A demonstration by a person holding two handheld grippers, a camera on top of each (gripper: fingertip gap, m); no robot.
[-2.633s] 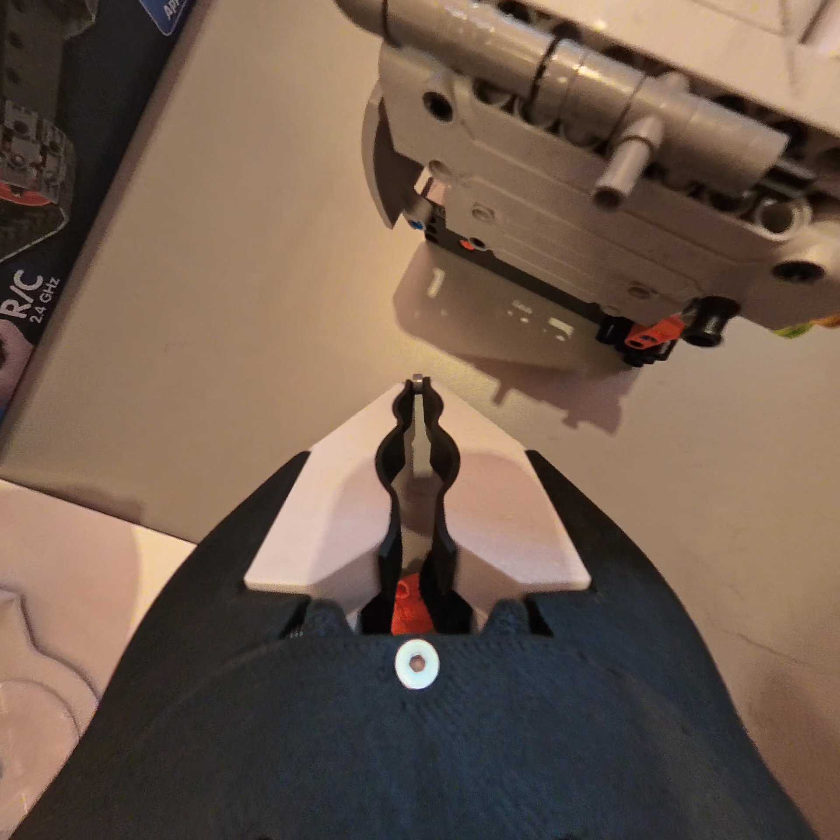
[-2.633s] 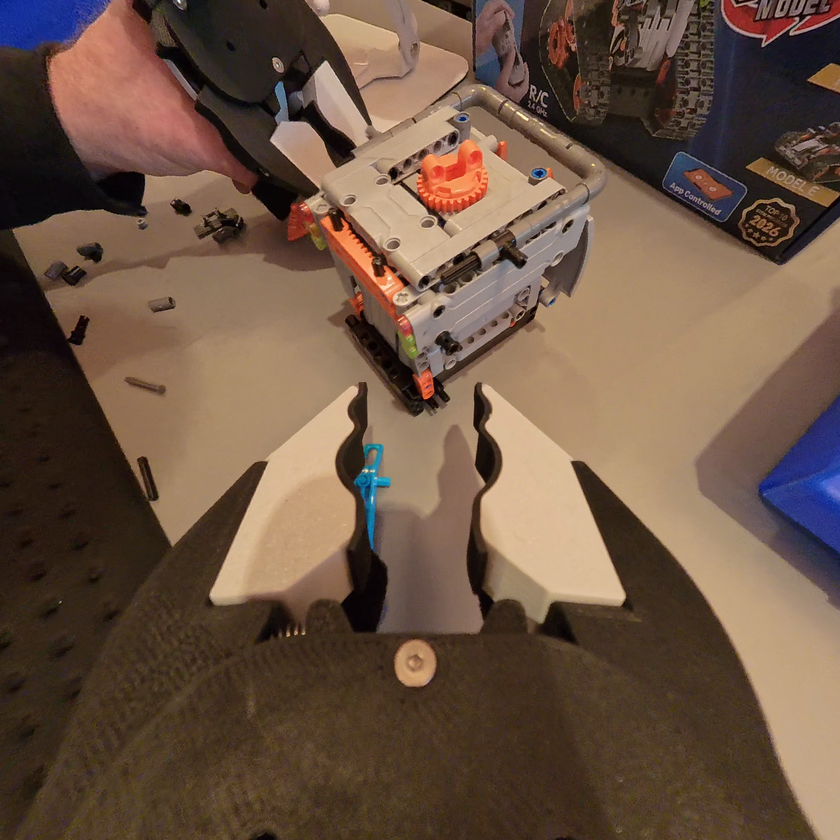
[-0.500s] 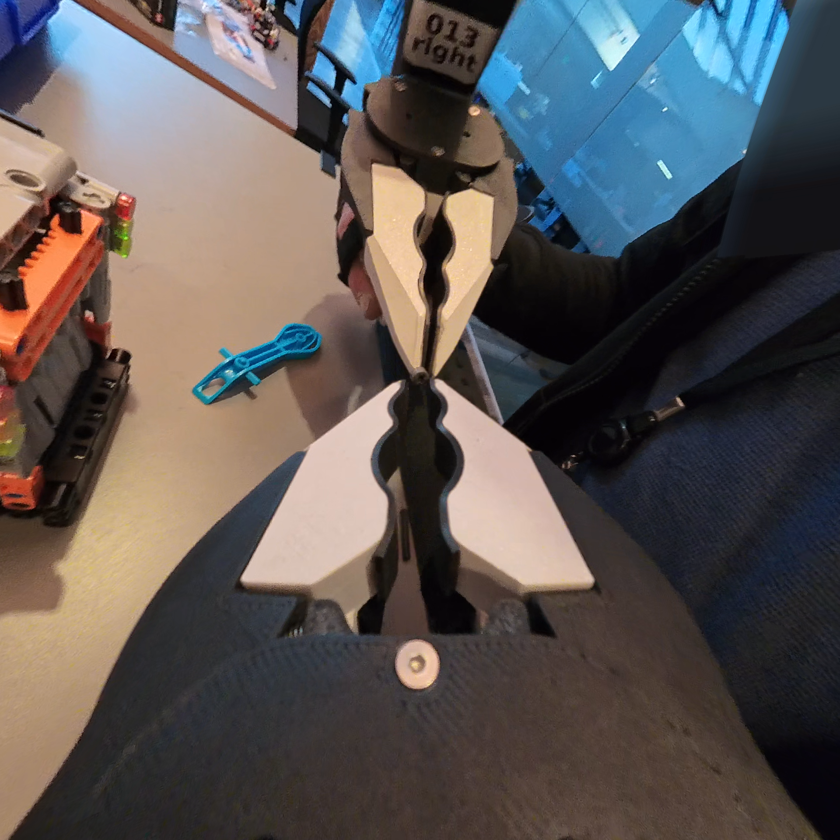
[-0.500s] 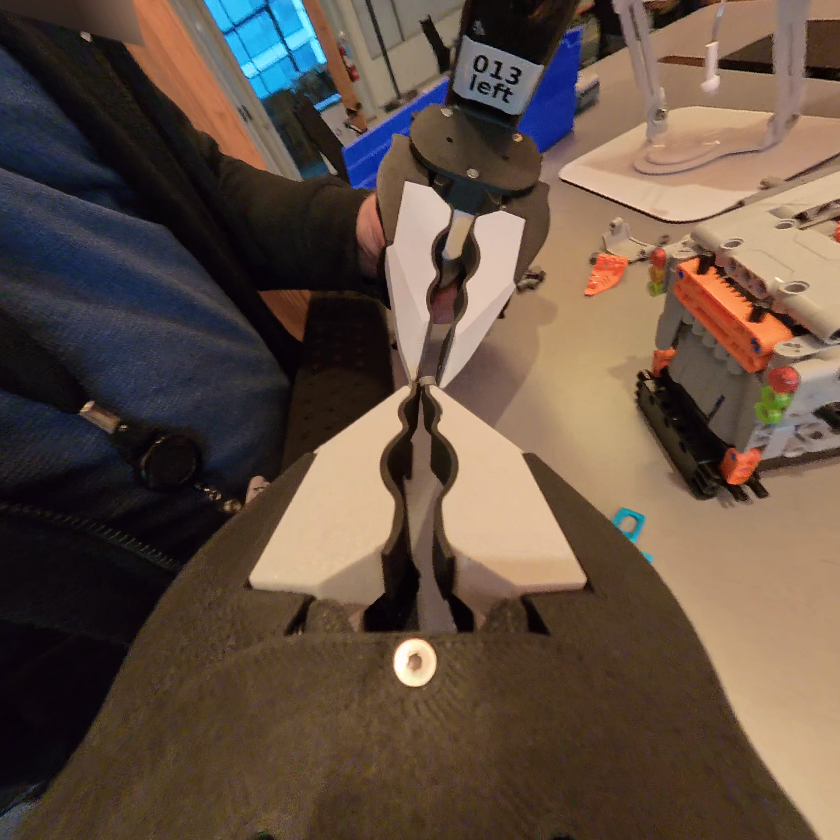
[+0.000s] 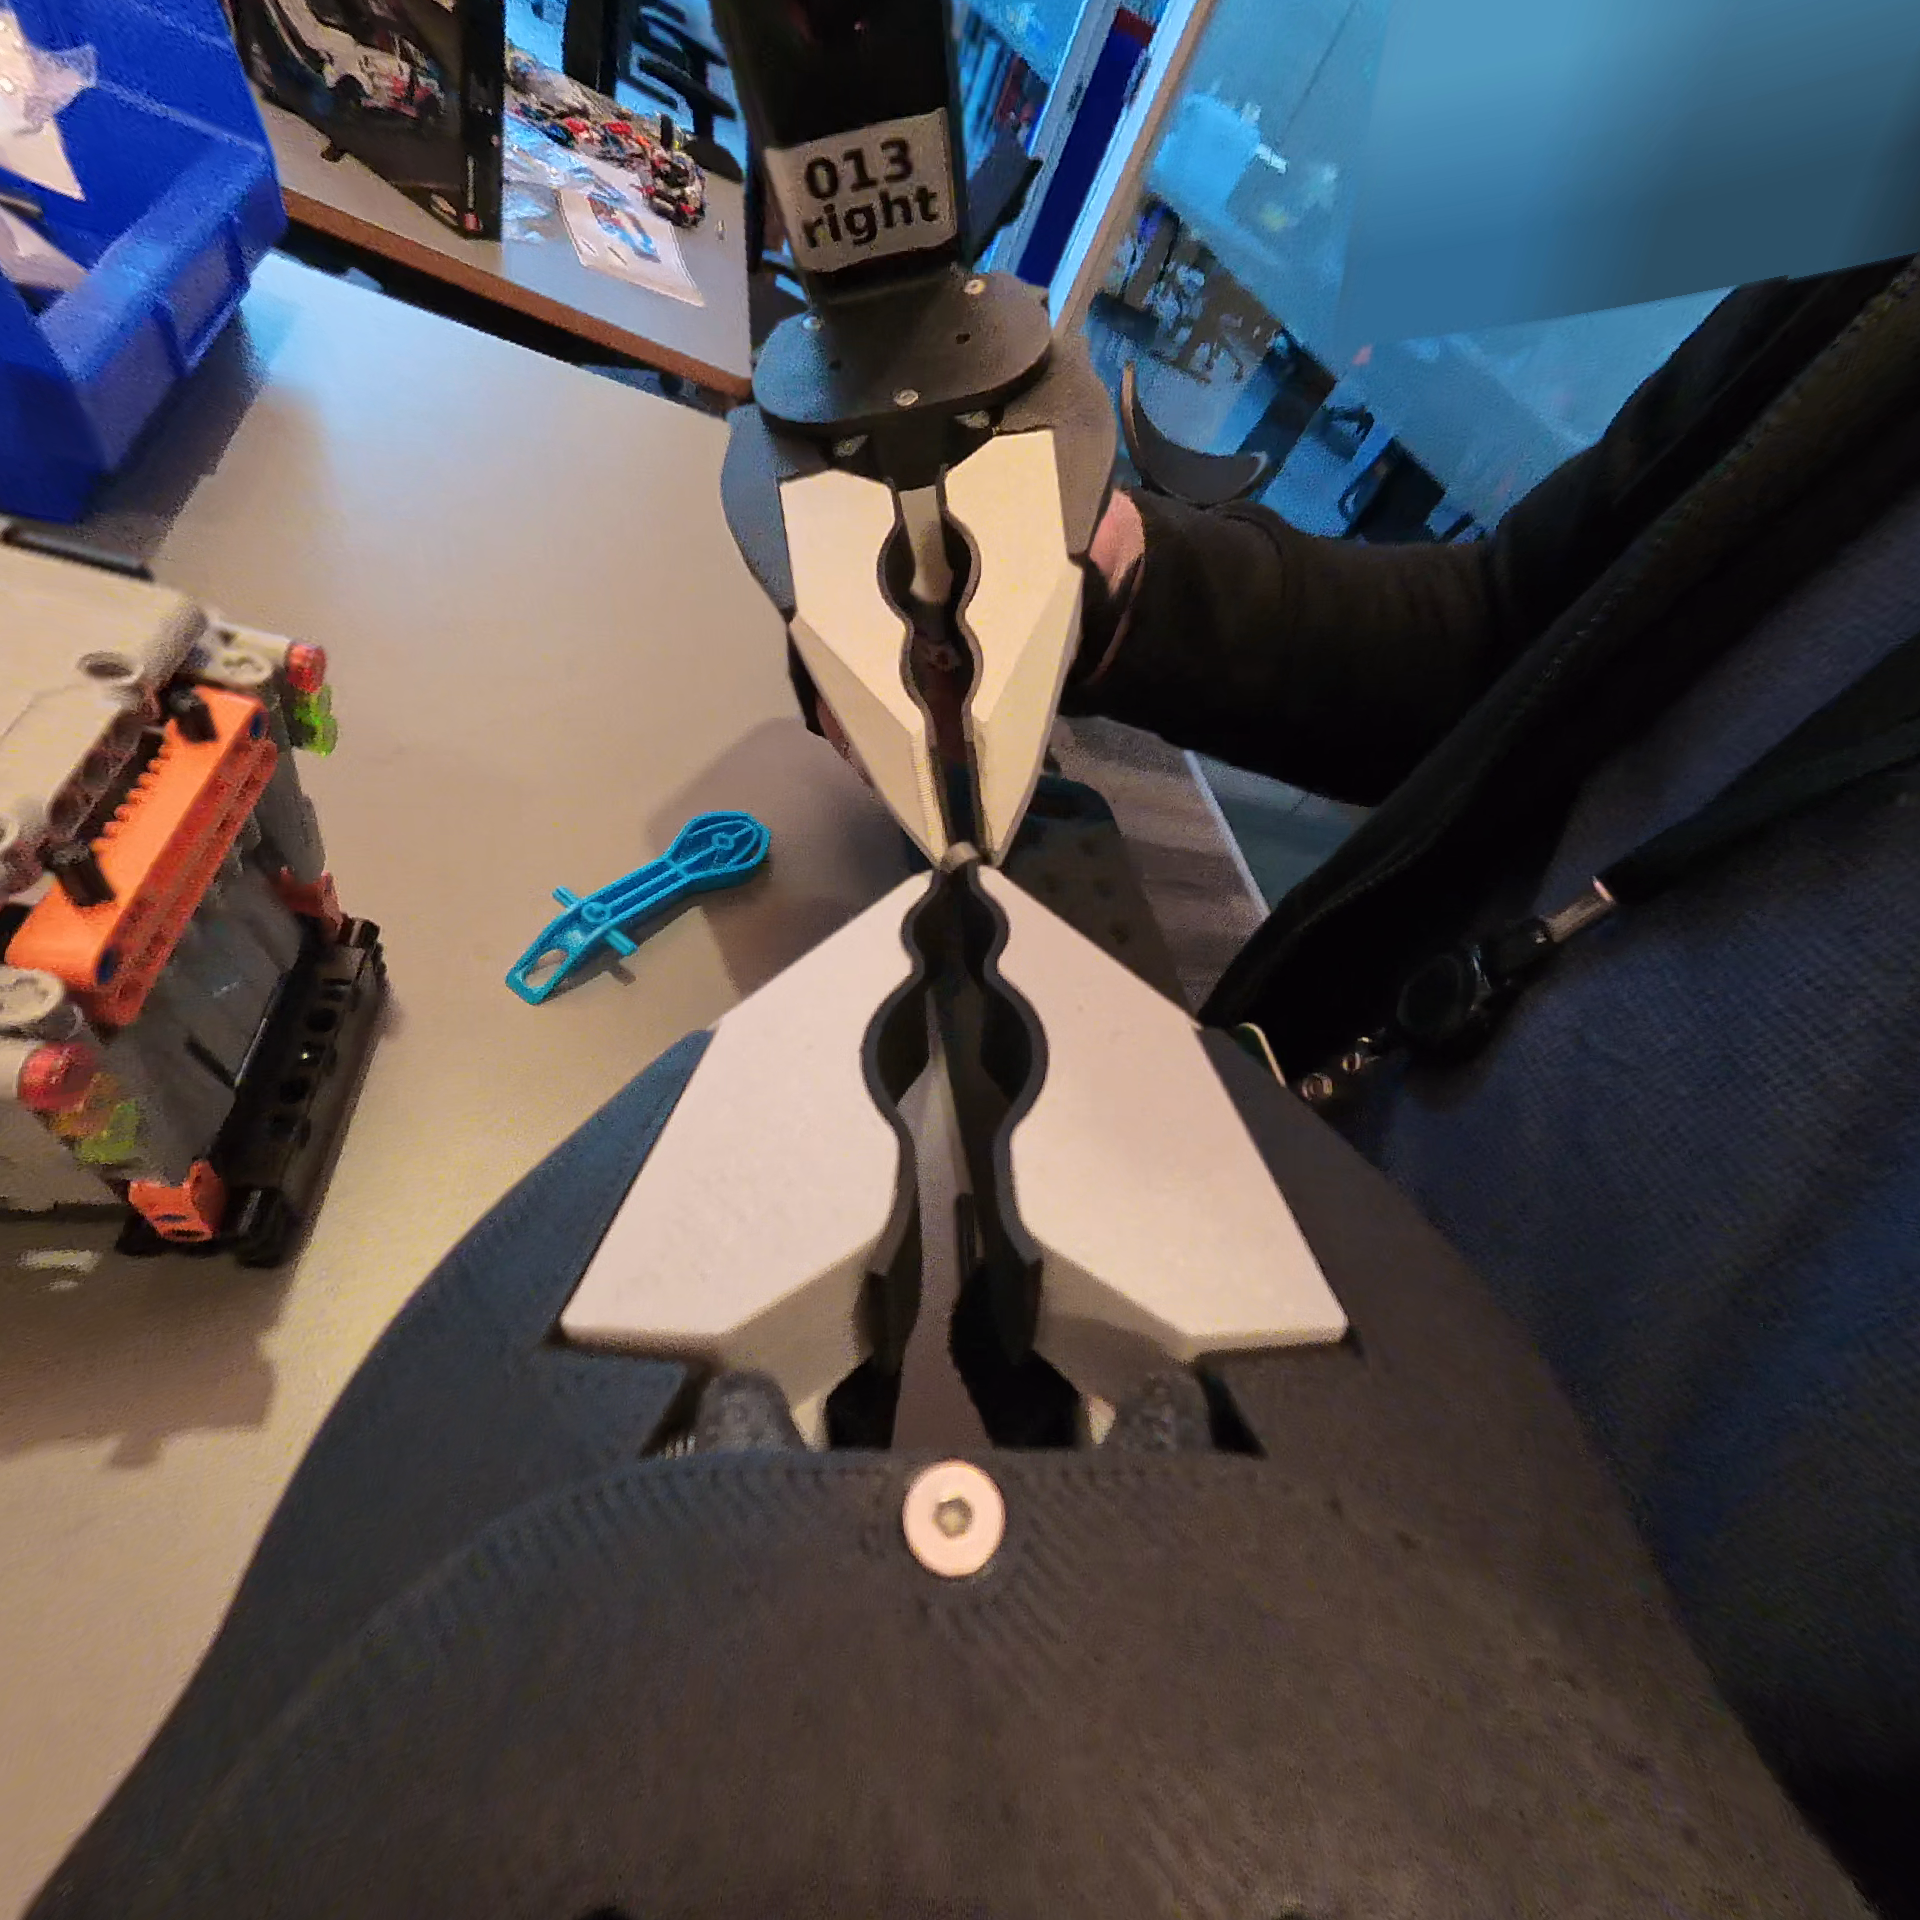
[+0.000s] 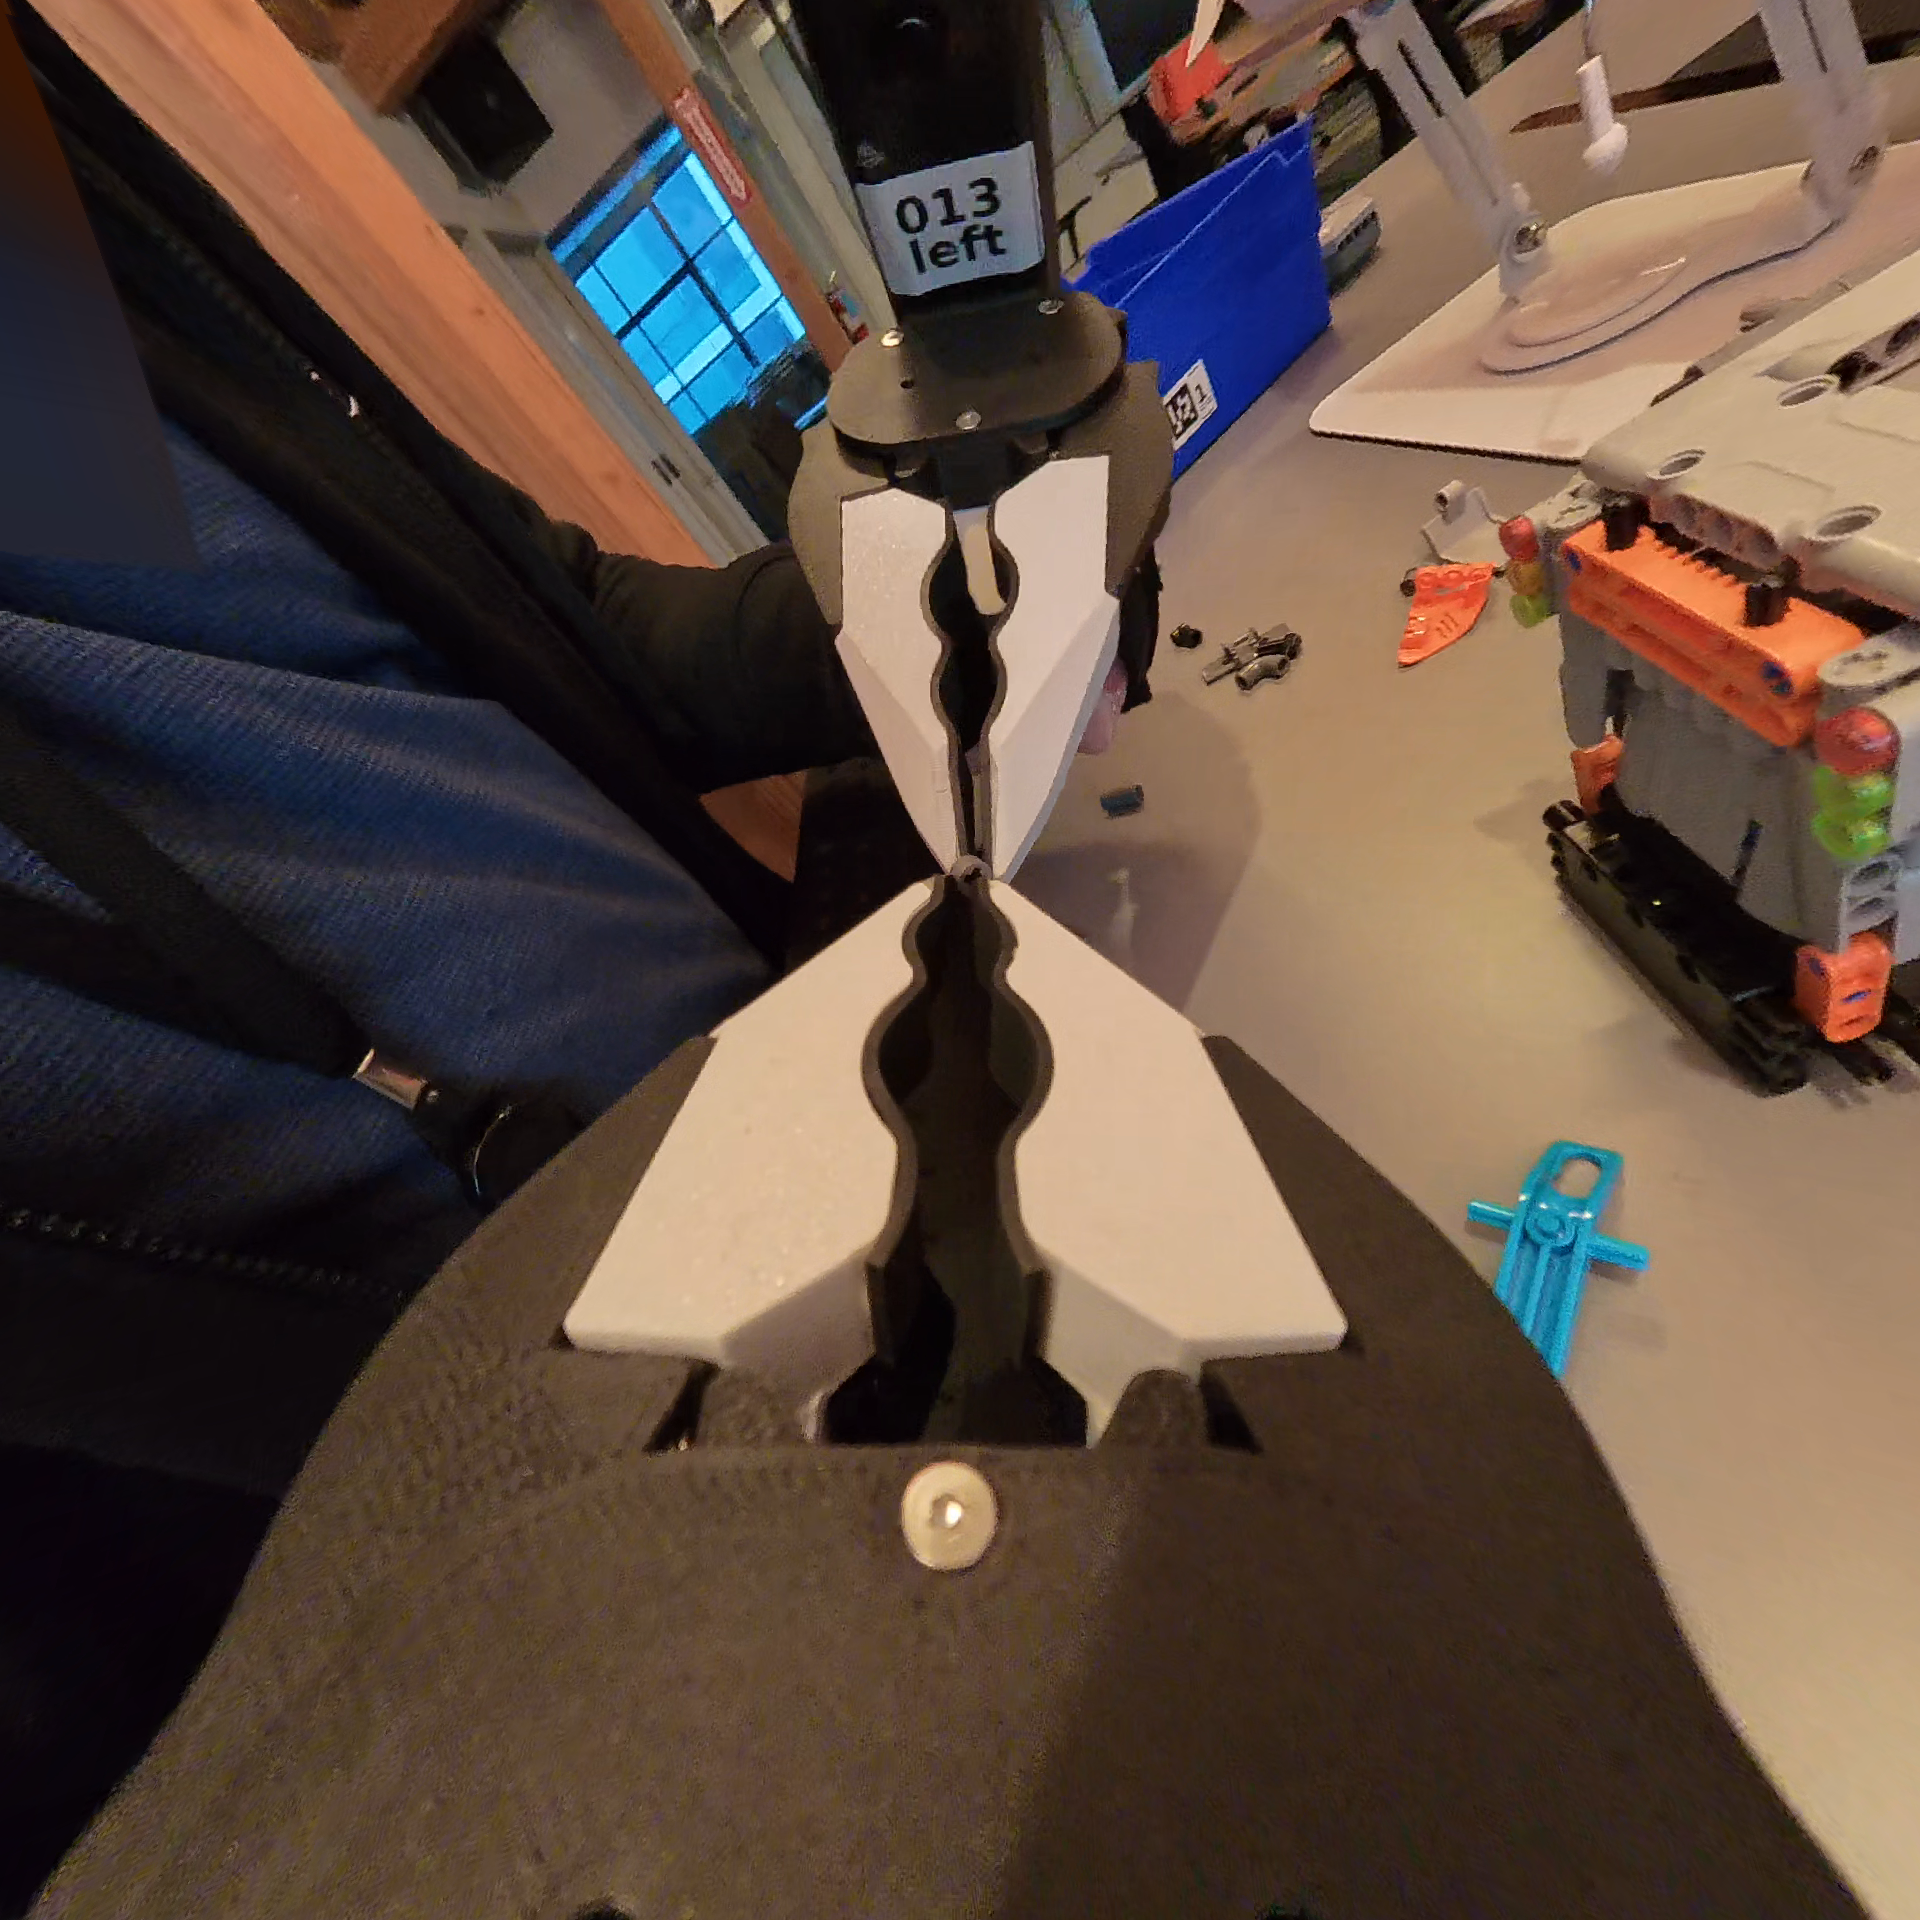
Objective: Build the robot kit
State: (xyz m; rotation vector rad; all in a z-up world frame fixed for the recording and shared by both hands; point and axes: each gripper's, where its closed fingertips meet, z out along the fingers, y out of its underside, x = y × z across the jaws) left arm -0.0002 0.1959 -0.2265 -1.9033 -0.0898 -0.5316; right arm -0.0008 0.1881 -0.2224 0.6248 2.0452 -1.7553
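Two grippers: my left gripper (image 5: 954, 883) and my right gripper (image 6: 961, 883) meet tip to tip above the near table edge, each pointing at the other
Left gripper: jaws clenched on a small grey piece (image 5: 958, 855) at the very tips; the right gripper's tips close on the same piece from the far side
Right gripper: jaws pressed together, nipping that piece (image 6: 969, 868), which here shows only as a dark speck; I cannot make out its shape in either view
Hands: a hand in a dark sleeve (image 5: 1117, 561) shows behind the right gripper in the left wrist view; another (image 6: 1101, 717) peeks out behind the left gripper in the right wrist view
Brick model: a grey, orange and black build (image 5: 156, 935) stands on the grey table (image 5: 499, 582), well apart from the tips; cut off by the frame edge in both views
Blue tool: a turquoise plastic lever (image 5: 644, 904) lies flat on the table between the model and the grippers, touching neither
Loose bits: an orange wedge (image 6: 1439, 623) and some small dark parts (image 6: 1252, 655) lie beyond the left gripper; too small to identify
Bins: a blue bin (image 5: 114, 239) sits at the far table corner; another (image 6: 1216, 281) stands past the left gripper
In the way: my own torso in a blue garment (image 5: 1662, 1143) fills the side behind the tips
Hidden: a white stand (image 6: 1621, 270) on its base plate is cut off at the top
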